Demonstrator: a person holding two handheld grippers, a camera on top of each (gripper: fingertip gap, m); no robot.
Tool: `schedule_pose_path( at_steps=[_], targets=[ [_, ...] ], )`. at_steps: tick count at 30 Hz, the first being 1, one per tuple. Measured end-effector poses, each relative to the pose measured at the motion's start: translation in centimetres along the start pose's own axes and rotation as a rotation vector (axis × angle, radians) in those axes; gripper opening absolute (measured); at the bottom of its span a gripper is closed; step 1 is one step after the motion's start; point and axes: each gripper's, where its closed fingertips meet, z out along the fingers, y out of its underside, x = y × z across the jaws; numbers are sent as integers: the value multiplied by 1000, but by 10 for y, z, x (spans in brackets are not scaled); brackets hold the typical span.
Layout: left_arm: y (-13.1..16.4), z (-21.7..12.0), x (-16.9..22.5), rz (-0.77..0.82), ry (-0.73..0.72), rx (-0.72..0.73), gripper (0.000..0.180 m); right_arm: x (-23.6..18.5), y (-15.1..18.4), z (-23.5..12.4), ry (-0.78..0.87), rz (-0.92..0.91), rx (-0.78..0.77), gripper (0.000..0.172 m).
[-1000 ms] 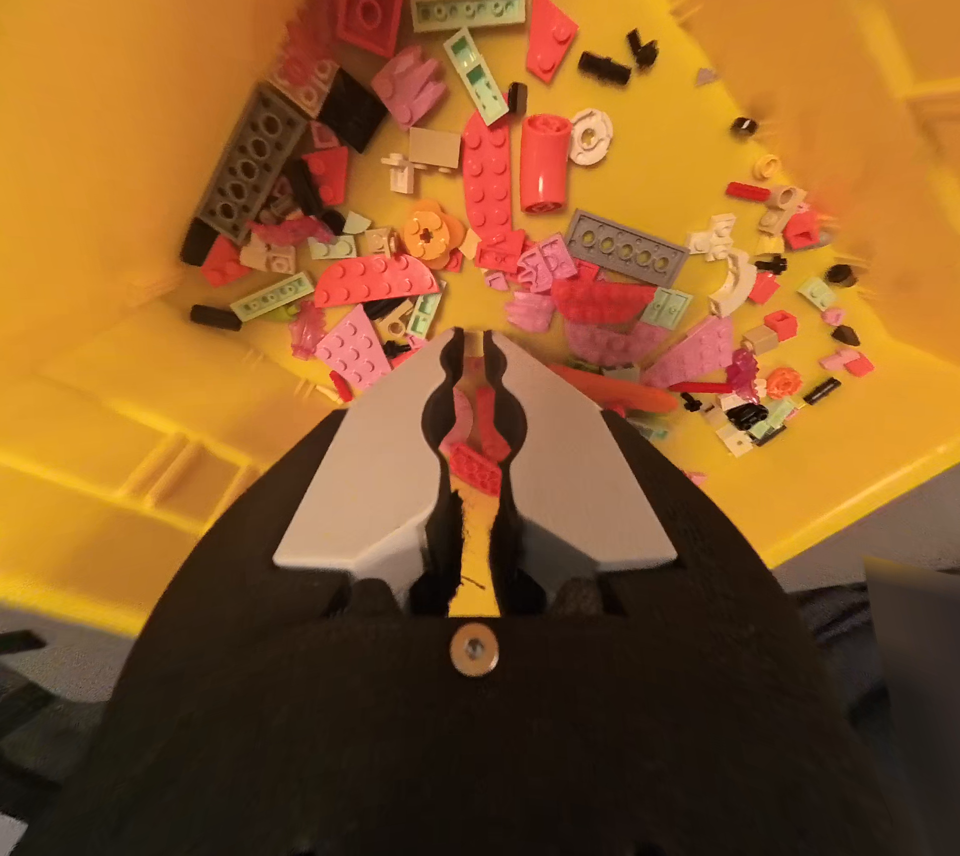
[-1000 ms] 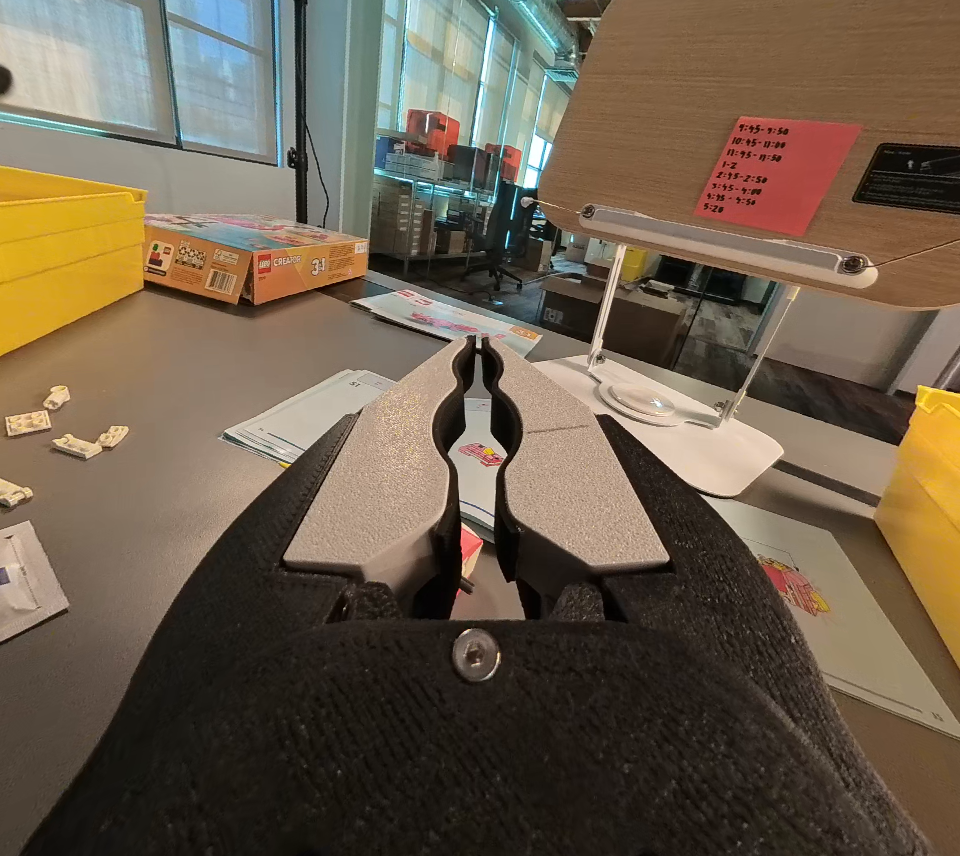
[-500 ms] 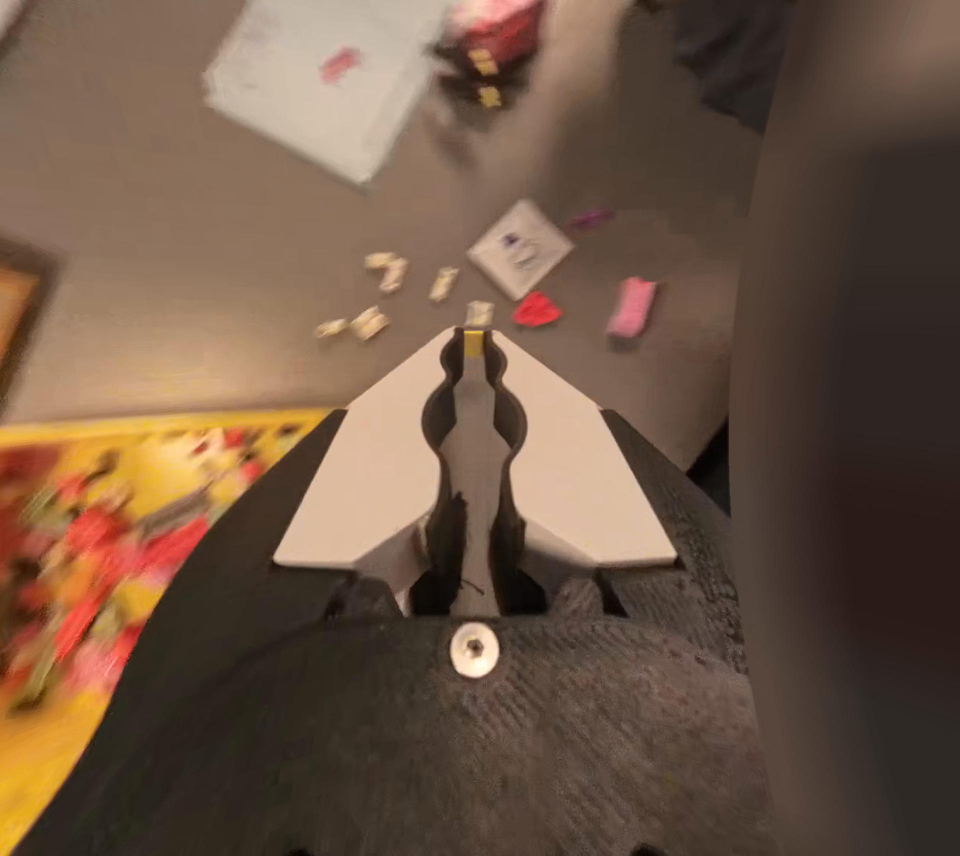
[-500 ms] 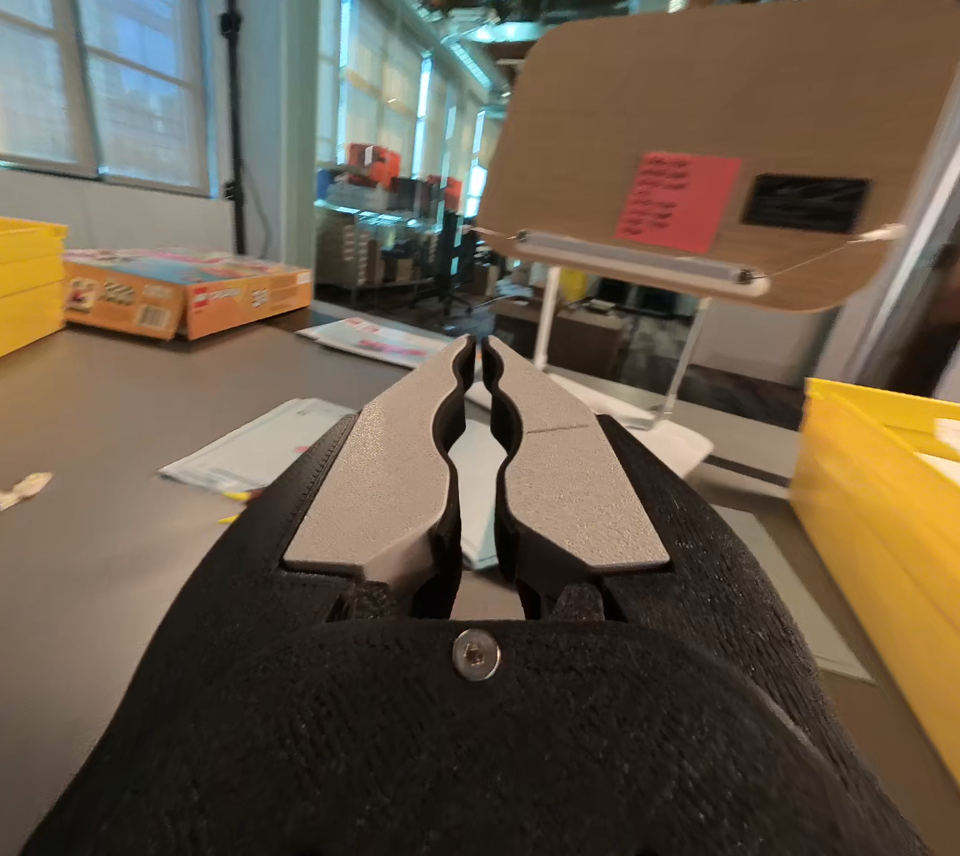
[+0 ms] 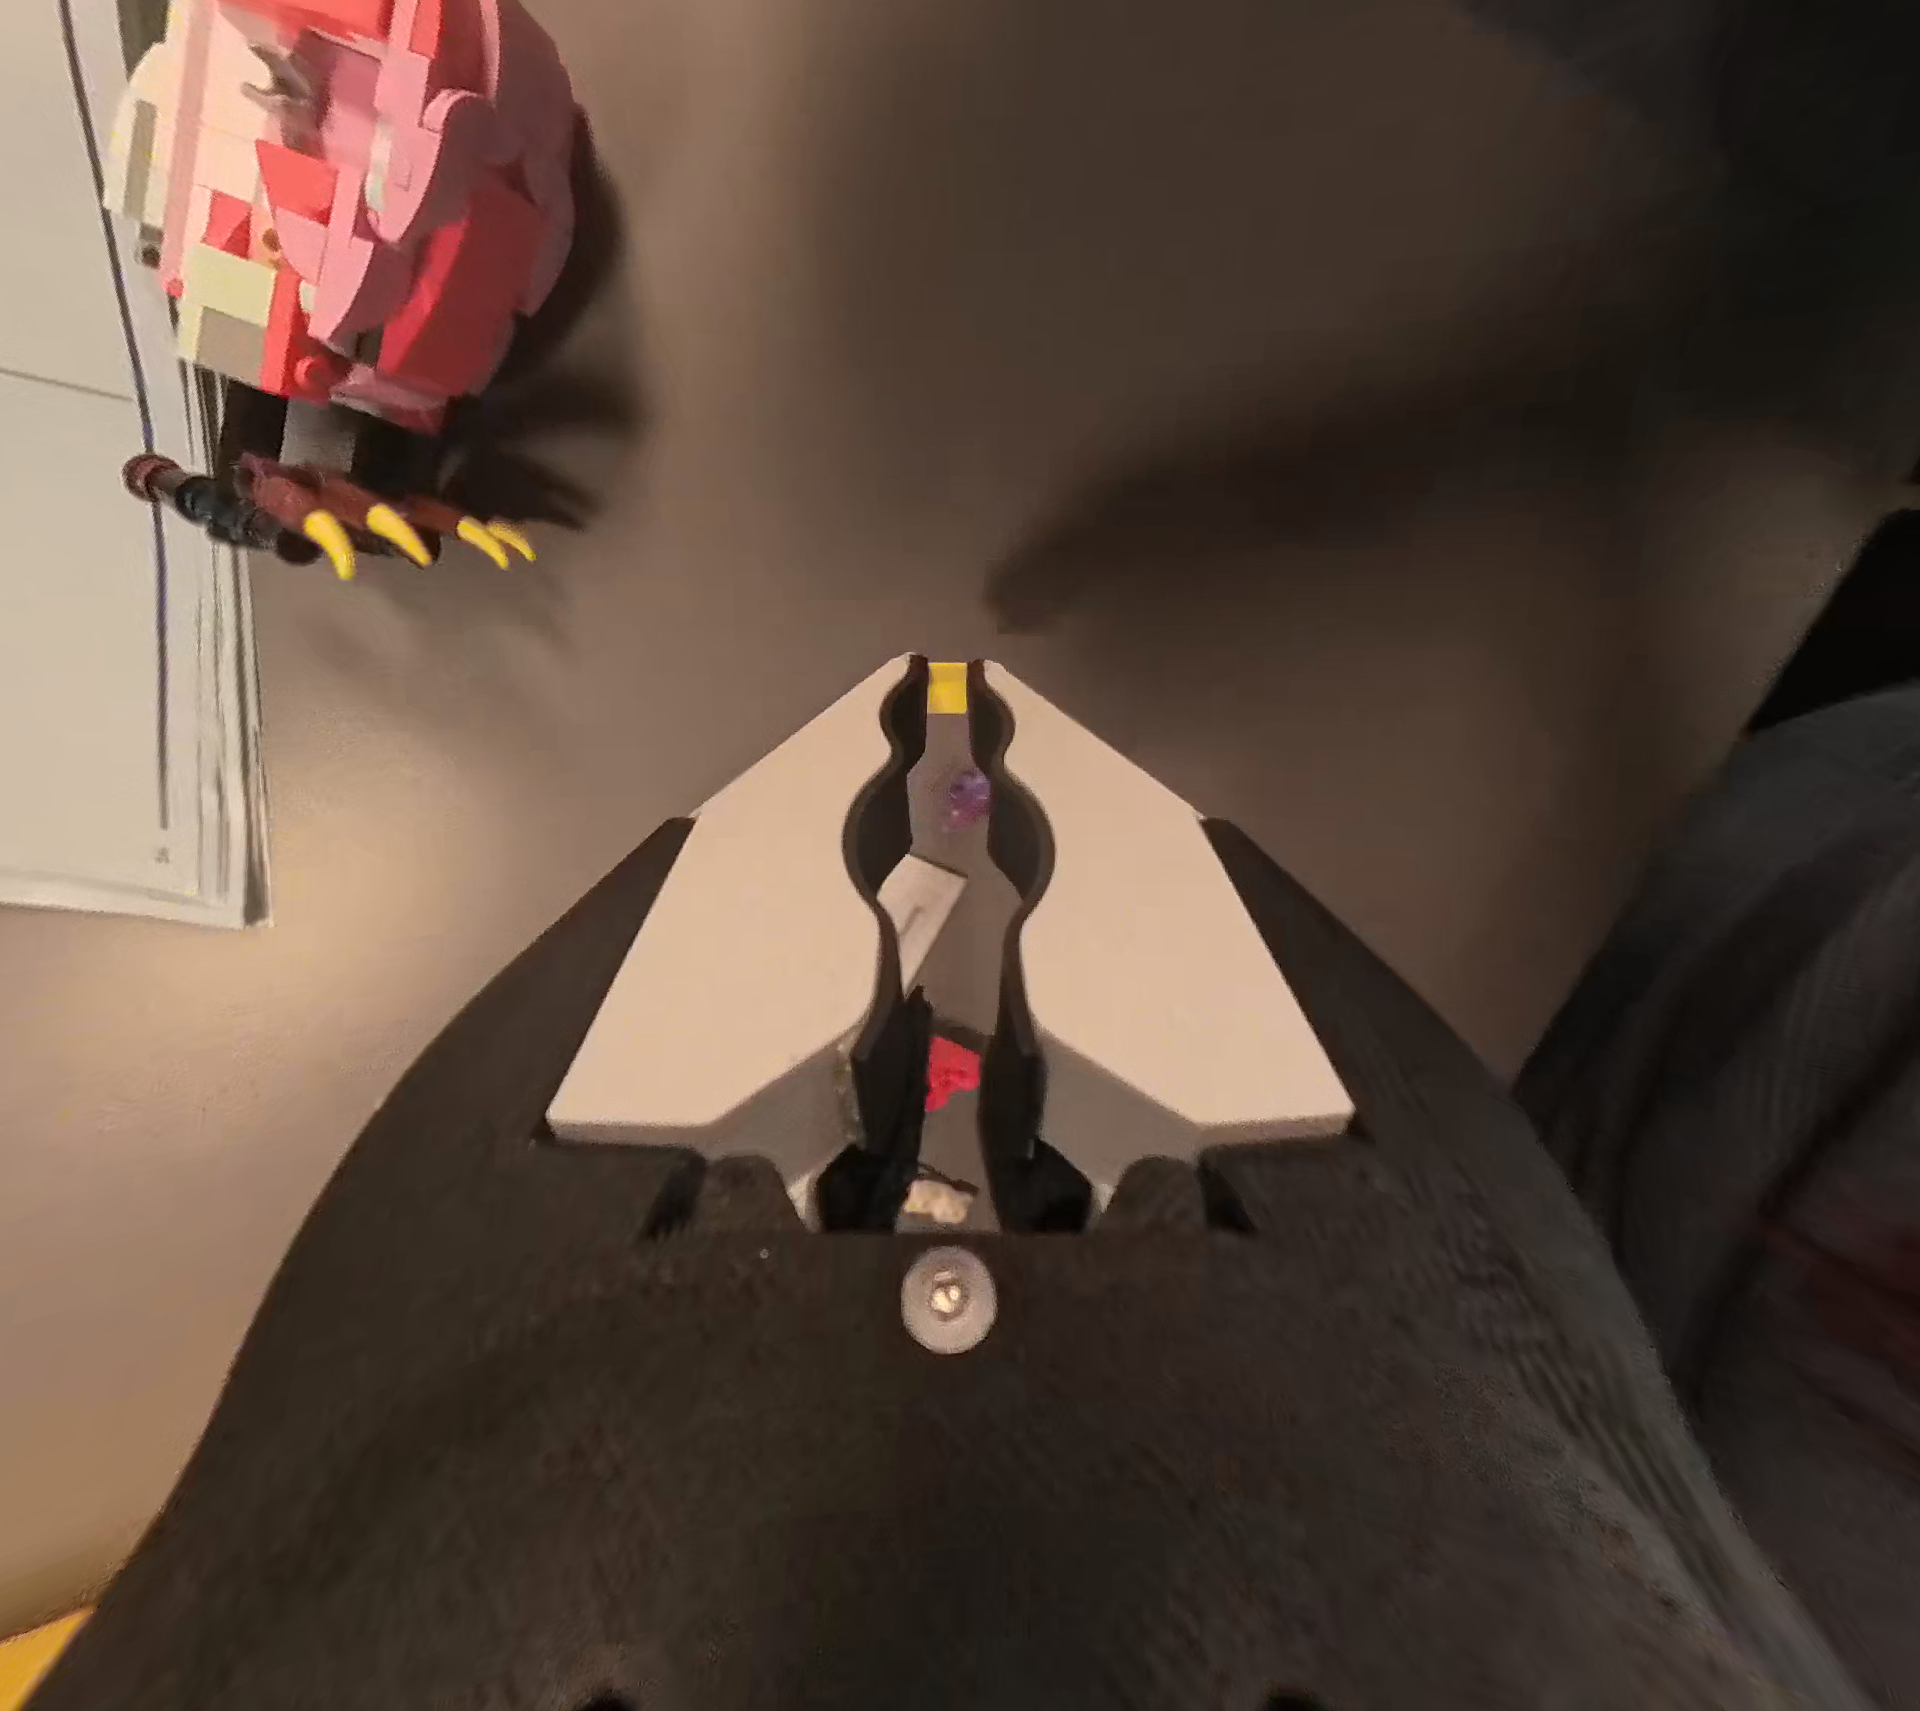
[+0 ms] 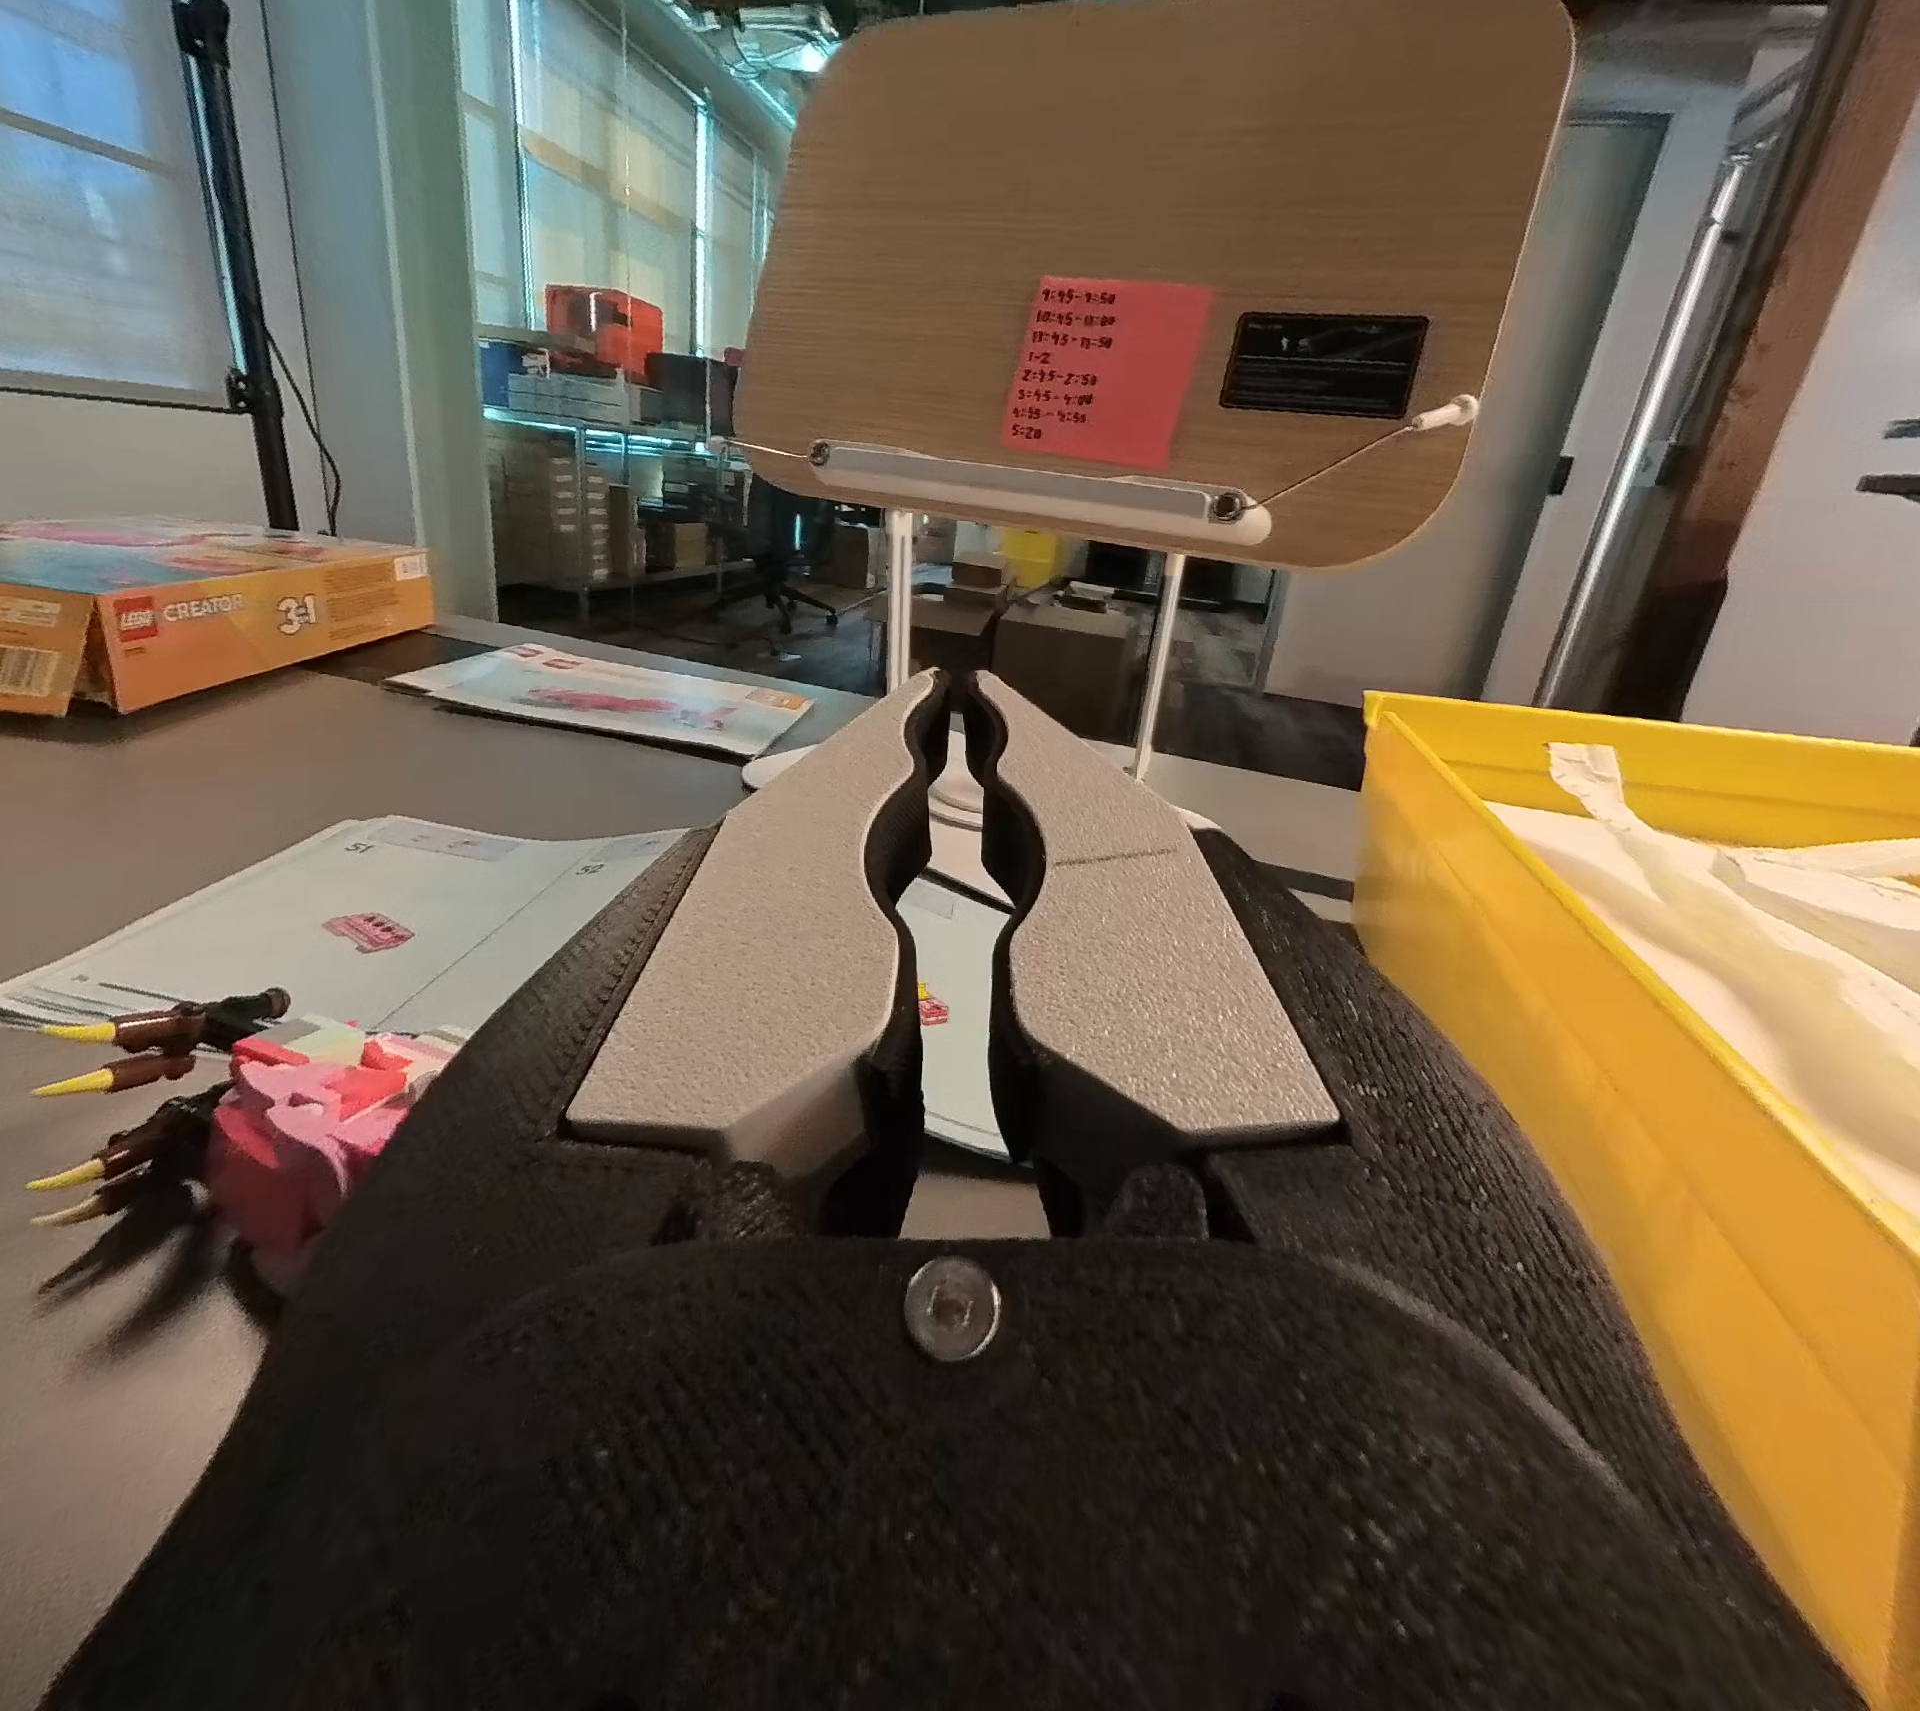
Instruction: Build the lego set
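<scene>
Two hand-held grippers: left (image 5: 947,666) clamped on a small yellow piece (image 5: 945,687), right (image 6: 956,682) closed, nothing between its tips.

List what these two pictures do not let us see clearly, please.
- Small yellow piece: the left gripper pinches it at the tips; its shape below the fingers is hidden.
- Purple bit: left wrist view, blurred, too small.
- Pink brick model: right wrist view, partly behind the right gripper's black body.
- Yellow bin: cut off by the right edge.
</scene>
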Motion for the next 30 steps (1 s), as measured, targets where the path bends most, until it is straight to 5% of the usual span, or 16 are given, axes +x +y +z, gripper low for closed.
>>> schedule_pose_path(
  at_steps=[11, 20, 26, 30],
  targets=[
    [3, 18, -10, 74, -4, -206, 7, 3, 4, 1, 4, 23, -17, 1],
    [-3, 18, -4, 51, 44, -162, 28, 2, 4, 2, -2, 18, -24, 1],
    [-21, -18, 4, 72, 45, 194, 43, -3, 4, 1, -27, 11, -26, 2],
    [4, -48, 3, 35, -22, 397, 46, -26, 4, 0, -144, 0, -33, 9]
  ],
)
